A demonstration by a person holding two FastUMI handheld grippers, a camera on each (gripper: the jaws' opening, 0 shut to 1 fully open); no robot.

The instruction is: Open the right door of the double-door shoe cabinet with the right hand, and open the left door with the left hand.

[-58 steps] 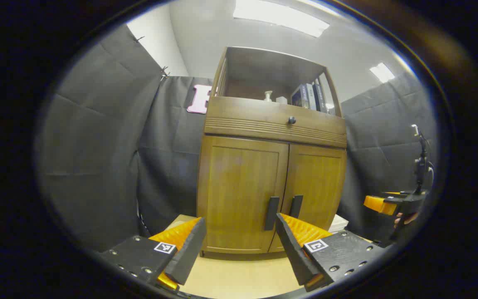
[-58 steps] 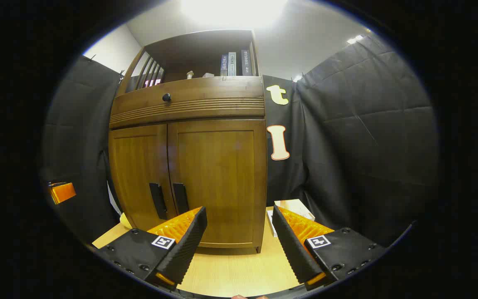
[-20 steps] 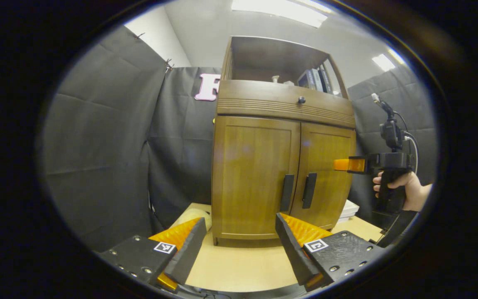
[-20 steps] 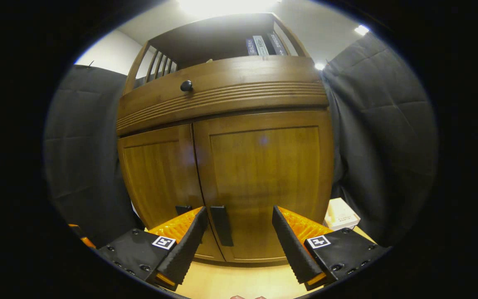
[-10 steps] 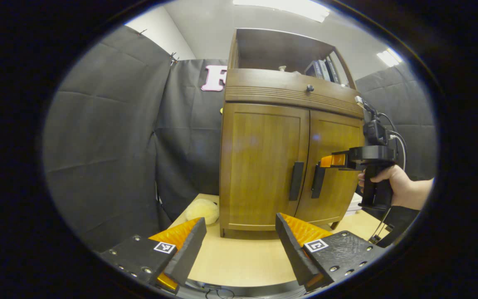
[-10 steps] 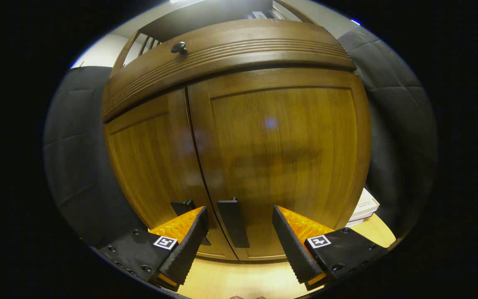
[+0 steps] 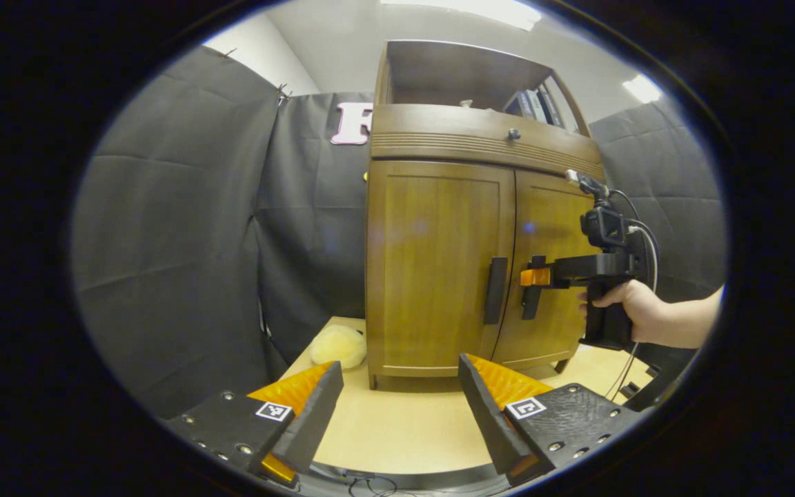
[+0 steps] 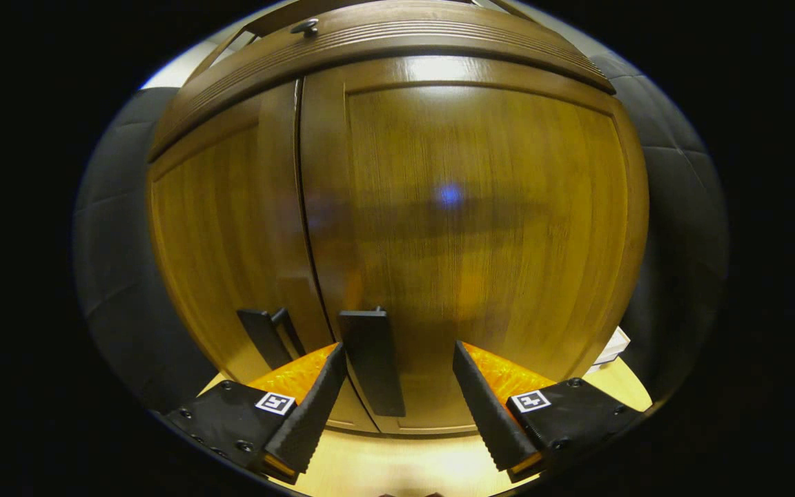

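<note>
The right gripper (image 8: 397, 386) has closed in, jaws wide around the right door's upright handle (image 8: 372, 359).

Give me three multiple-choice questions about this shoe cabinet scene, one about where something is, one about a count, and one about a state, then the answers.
1. Where does the pale plush toy lie?
A. On the tabletop by the shoe cabinet's left front corner
B. On the top shelf
C. Between the left tongs

2. How many dark handles do the cabinet doors carry?
A. One
B. Two
C. Four

3. What state are the doors in?
A. Both shut
B. Right door swung wide
C. Left door ajar

Answers:
1. A: the left gripper view shows it on the tabletop beside that corner.
2. B: one on the left door, one on the right door.
3. A: both sit flush, and the right tongs stand open around the right handle.
</note>
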